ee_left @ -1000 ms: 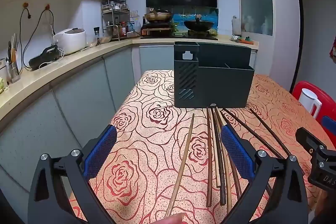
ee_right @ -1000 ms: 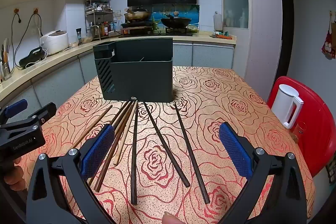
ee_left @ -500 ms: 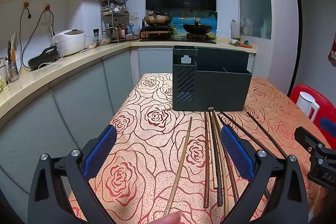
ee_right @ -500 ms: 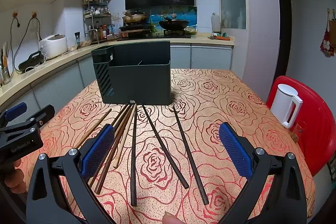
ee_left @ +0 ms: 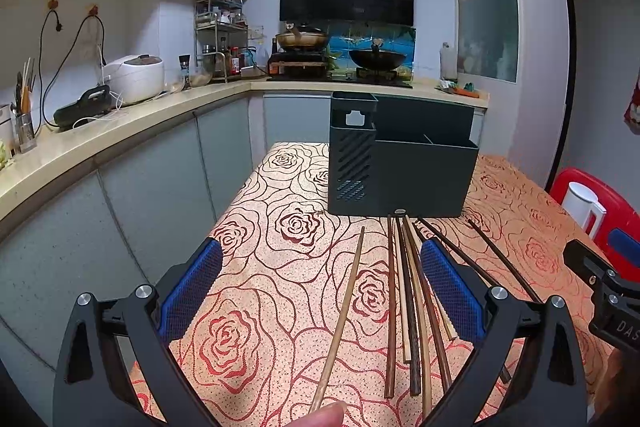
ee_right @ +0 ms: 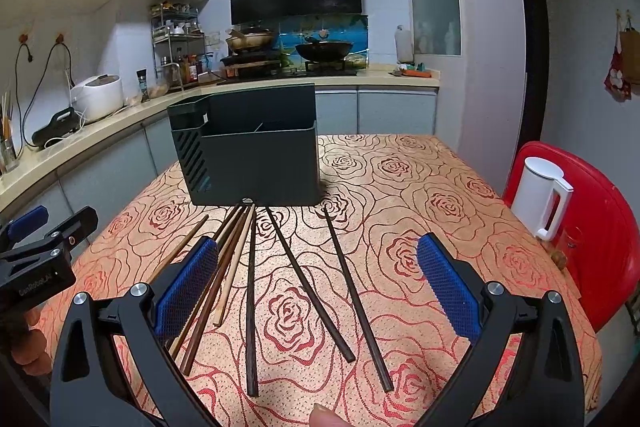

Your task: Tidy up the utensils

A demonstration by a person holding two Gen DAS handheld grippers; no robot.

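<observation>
Utensil holder (ee_left: 404,171) nearer on rose-patterned tablecloth (ee_left: 288,267).

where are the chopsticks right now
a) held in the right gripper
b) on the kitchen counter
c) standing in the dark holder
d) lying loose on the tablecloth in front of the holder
d: the chopsticks lie fanned out on the tablecloth before the dark holder, and the right gripper is open, holding nothing.

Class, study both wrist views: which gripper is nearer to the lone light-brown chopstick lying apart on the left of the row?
Left. The left gripper straddles the lone chopstick between its open fingers. The right gripper hovers over the dark chopsticks further right.
</observation>
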